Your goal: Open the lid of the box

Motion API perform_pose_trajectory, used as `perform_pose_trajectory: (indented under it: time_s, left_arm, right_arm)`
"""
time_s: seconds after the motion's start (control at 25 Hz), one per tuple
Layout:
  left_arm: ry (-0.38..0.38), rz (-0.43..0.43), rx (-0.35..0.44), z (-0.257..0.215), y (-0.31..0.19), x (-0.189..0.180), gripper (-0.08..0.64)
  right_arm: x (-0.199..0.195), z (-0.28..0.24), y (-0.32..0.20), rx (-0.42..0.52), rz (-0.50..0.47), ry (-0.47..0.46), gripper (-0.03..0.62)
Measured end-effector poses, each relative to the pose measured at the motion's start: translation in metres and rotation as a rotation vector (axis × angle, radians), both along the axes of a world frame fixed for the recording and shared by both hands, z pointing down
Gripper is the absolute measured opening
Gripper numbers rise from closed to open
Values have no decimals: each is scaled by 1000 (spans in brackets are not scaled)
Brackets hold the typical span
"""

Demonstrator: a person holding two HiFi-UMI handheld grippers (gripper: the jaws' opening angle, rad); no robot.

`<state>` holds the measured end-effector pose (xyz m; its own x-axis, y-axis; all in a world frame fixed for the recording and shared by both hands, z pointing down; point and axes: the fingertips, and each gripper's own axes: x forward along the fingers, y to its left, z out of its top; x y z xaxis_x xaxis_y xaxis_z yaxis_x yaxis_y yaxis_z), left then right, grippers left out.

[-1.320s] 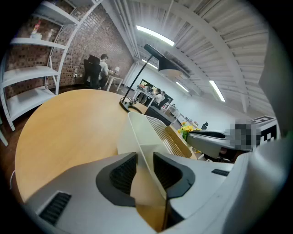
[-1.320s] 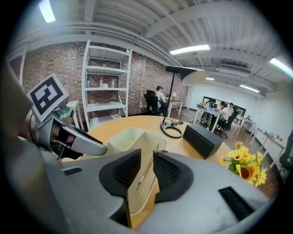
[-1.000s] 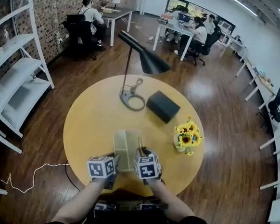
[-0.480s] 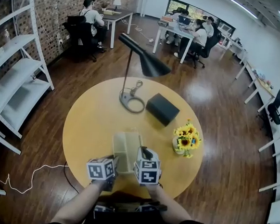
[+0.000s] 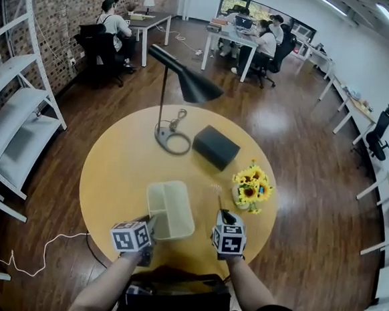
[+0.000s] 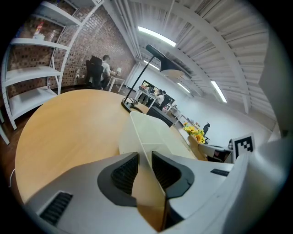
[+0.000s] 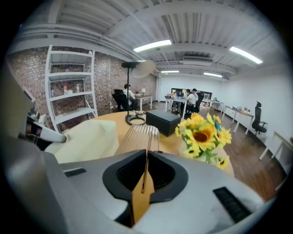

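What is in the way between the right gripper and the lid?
Nothing visible. The right gripper is shut on the lid, which is off the box; the left gripper grips the box's wall.

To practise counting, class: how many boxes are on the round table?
2. A pale open box lies nearest the person, its wall clamped in the left gripper; a black box sits farther back, beside the lamp base. No others show.
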<state>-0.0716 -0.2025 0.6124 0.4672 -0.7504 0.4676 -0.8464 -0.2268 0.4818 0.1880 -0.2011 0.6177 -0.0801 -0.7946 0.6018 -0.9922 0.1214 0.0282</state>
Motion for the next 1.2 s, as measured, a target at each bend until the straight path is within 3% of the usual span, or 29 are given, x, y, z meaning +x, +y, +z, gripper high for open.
perform_pose_trajectory:
  time_s: [0.16,0.36,0.64,0.84,1.0,1.08,1.2]
  left_arm:
    - [-22,26,5,1,3,1,89]
    - [-24,27,8,-1,2,1,91]
    - [13,-2,6,2,4,-1,91]
    - [8,2,15,0,2,-1,92]
    - [-22,11,59,-8,3,1,80]
    - [-19,9,106,-20,5,-2,71]
    - [-25,1,240,-55,7,-12,48]
  right_arm:
    - [35,69,22,-134,71,38,18]
    - [37,84,19,-122,83,88,18]
    - [45,117,32,-191,113,101,20]
    - [44,100,32,-131,120,41,40]
    - [38,32,33,44,121,-131,3]
    - [33,-6,37,126,99,-212,3]
    - [17,-43,46,180,40,-268,2]
